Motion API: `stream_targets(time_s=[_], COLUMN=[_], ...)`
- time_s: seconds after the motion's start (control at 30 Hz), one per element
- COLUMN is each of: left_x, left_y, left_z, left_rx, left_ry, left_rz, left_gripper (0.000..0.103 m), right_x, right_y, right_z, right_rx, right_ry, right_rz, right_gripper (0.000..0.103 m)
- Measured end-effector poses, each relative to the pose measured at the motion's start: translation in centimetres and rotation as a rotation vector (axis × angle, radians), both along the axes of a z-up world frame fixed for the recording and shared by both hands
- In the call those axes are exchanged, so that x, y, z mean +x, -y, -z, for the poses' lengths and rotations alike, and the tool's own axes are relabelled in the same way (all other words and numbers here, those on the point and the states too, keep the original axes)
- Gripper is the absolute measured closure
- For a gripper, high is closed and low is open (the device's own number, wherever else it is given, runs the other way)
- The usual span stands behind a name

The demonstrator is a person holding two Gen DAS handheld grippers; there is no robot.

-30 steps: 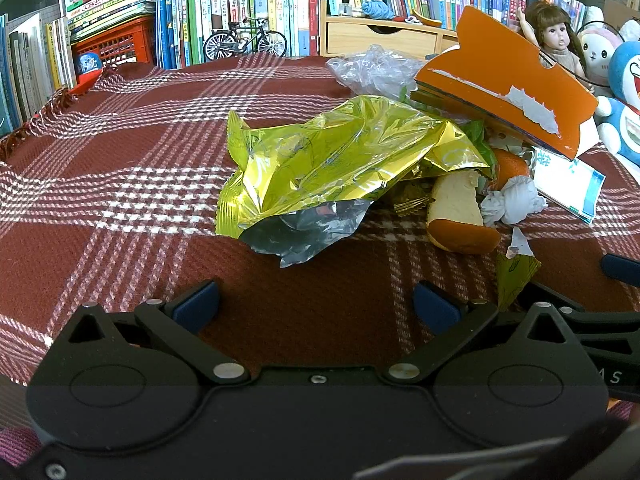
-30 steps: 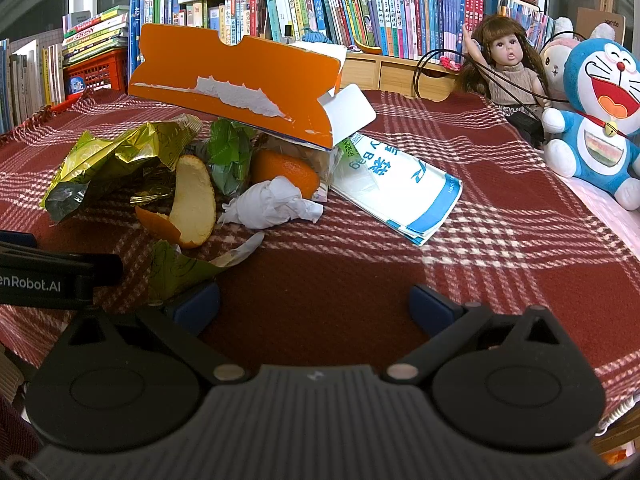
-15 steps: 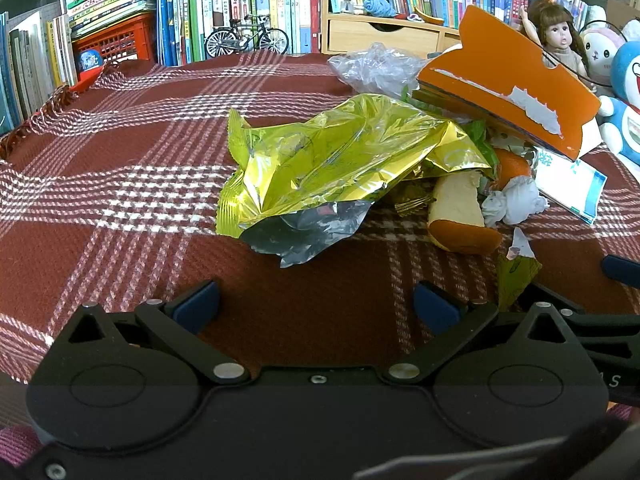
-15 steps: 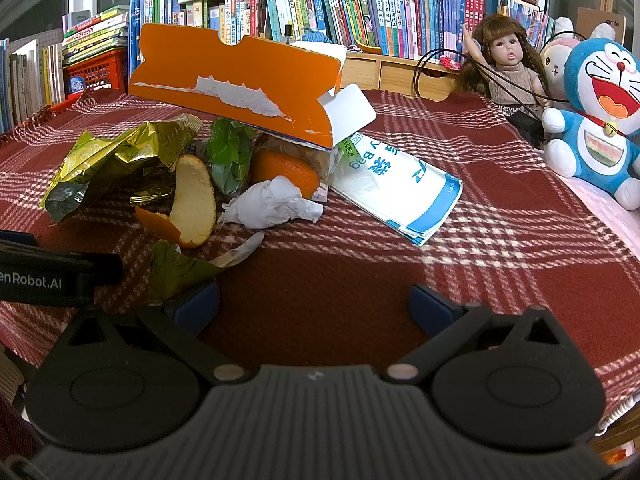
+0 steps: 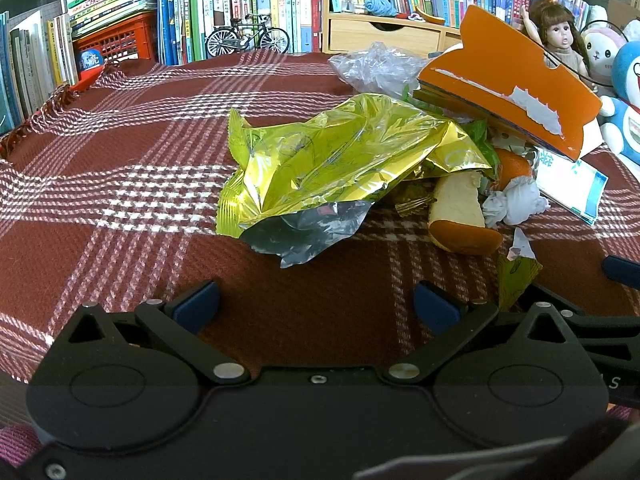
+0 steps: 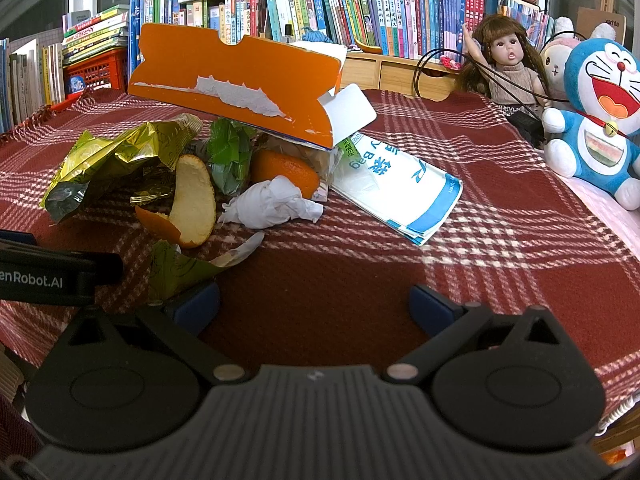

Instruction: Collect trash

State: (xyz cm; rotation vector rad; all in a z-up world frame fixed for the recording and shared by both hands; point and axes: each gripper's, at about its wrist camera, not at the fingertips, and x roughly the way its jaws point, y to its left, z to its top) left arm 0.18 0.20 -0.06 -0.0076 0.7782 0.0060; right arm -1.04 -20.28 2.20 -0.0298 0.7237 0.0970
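Trash: nothing collected yet by the look of it. On the plaid cloth [image 5: 120, 184] lie your foil bag [image 5: 332, 168], peel [image 6: 192, 204], tissue [image 6: 272, 204], orange box [image 6: 236, 80], white pouch [image 6: 400, 196]. Left gripper [image 5: 316, 304]: spread, empty. Right gripper [image 6: 316, 304]: spread, empty.

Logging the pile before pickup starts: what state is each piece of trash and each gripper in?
left gripper: open, empty
right gripper: open, empty
gold snack bag: torn open, crumpled
orange carton: torn open, propped on the pile
orange peel: curled, inside up
tissue: wadded
blue-and-white bag: lying flat
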Motion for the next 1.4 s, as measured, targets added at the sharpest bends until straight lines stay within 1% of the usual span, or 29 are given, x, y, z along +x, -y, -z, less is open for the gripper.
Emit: stream_targets(time_s=[0.57,0.67,0.7,0.8,0.97,1.07,1.17,1.27,1.3,1.4], left_x=[-0.4,-0.7,-0.9,-1.2,-2.1,-2.9,-3.8,-4.6,-4.8,-4.5], left_y=[-0.2,-0.2,-0.3,-0.4,-1.1,-1.5,-1.7,-1.8,-1.9,-1.6], left_z=[0.2,0.2,0.4,0.4,-0.5,-1.5,-2.7,-3.7,-3.9,-4.0], left_rx=[0.000,-0.002,-0.002,-0.005,-0.042,-0.045,-0.031,-0.028,-0.026,-0.001], left_ry=[0.014,0.036,0.054,0.069,0.080,0.111,0.174,0.242,0.268,0.315], left_rz=[0.003,0.001,0.003,0.009,0.021,0.034,0.047,0.051,0.050,0.066], left_gripper=[0.000,0.000,0.000,0.000,0.002,0.004,0.005,0.004,0.002,0.001], right_x=[-0.2,-0.2,-0.2,-0.4,-0.9,-1.5,-2.1,-2.6,-2.8,-3.1], right_y=[0.0,0.0,0.0,0.2,0.7,1.1,1.1,0.9,0.8,0.3], right_z=[0.1,0.1,0.1,0.1,-0.4,-0.8,-1.3,-1.8,-2.0,-2.2], right_rx=[0.005,0.004,0.005,0.011,0.046,0.086,0.108,0.133,0.141,0.165], right_ry=[0.016,0.013,0.012,0.019,0.042,0.068,0.099,0.127,0.133,0.142], right_rz=[0.007,0.007,0.006,-0.003,-0.018,-0.027,-0.046,-0.097,-0.119,-0.166], right_gripper=[0.000,0.000,0.000,0.000,0.001,0.003,0.007,0.009,0.010,0.012])
